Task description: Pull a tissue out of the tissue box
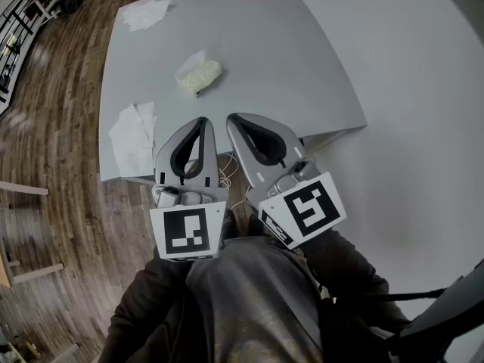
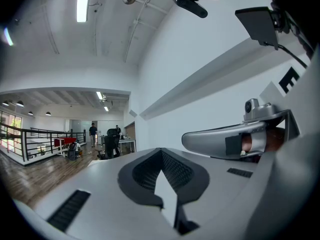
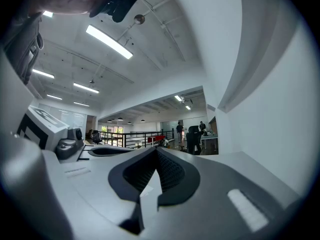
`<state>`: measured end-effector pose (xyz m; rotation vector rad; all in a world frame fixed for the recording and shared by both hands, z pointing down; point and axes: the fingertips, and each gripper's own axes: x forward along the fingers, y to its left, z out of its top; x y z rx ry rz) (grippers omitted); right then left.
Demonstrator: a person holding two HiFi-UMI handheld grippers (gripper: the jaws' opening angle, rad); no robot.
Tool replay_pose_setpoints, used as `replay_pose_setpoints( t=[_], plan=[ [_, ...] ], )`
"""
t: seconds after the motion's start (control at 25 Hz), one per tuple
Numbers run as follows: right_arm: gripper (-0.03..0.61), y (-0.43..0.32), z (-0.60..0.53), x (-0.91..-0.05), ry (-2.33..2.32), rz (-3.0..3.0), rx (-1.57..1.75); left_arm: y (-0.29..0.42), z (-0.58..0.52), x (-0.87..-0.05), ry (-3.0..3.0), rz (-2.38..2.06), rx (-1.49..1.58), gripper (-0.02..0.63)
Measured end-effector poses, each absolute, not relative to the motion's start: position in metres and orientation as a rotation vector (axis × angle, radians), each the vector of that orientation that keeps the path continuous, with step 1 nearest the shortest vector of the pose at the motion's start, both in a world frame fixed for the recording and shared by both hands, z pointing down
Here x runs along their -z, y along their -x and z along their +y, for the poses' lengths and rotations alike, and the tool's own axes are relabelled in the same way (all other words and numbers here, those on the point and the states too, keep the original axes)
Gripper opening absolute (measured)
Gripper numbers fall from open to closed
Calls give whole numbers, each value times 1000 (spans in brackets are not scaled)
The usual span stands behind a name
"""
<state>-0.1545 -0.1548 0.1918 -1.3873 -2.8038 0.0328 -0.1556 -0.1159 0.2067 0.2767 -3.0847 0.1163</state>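
Both jaws are together with nothing between them: left gripper (image 1: 200,124) and right gripper (image 1: 236,121) sit side by side close in front of our chest, pointing level over the near edge of the surface (image 1: 302,66), tips near each other but apart. What we read as the tissue box (image 1: 201,76) is a small pale-yellow soft pack out in the middle of the surface, well apart from both tips. In the head view it lies straight ahead of the left jaws and ahead-left of the right ones, so the left gripper is the nearer, by a little. Its long axis runs on a diagonal, near-left to far-right. A white tuft (image 1: 193,60) shows at its far-left side, too small to tell if it's a tissue standing out of the slot. Neither gripper view shows the pack or the surface, both look out across the room. Loose tissues already lie out: one sheet (image 1: 147,13) at the far-left corner, a stack (image 1: 134,133) at the near-left edge. So this fits either jaws parked ahead of a reach to the pack, or jaws back at the body with a pulled tissue laid down, and we can't settle which. From here the pack is forward of and below the line the jaws point along
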Motion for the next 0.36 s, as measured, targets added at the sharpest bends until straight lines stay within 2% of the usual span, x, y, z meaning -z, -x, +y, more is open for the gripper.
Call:
replay_pose_setpoints(
  t=[0.36],
  plan=[
    [1,154,-161,-193,1401,-2796,-29,155,-122,-208,-264,-3085,-112,-2]
  ],
)
